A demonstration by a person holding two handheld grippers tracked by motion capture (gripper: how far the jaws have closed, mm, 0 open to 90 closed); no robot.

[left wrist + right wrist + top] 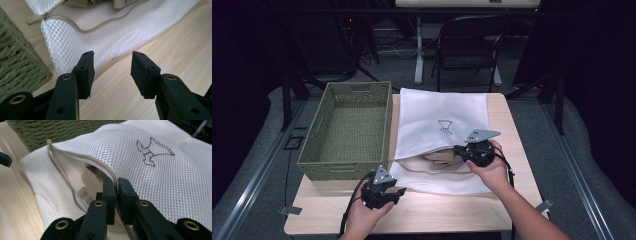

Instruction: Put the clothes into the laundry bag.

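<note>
White mesh bag [439, 125] unzipped, beige cloth [439, 160] inside, right gripper [116, 185] fingers pinching zipper edge, left gripper [112, 68] released.

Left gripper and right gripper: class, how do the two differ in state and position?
The left gripper is open with nothing between its jaws; the right gripper is shut on the mesh bag at its zipper edge. The left one hovers over bare table; the right sits at the bag's opening. Both are black and hand-held.

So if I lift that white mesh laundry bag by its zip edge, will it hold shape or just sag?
The white mesh laundry bag will probably sag: it lies flat and creased. The right claw, shut on the beige zip edge, likely raises just the top layer. The beige cloth inside may slide out the open mouth.
</note>
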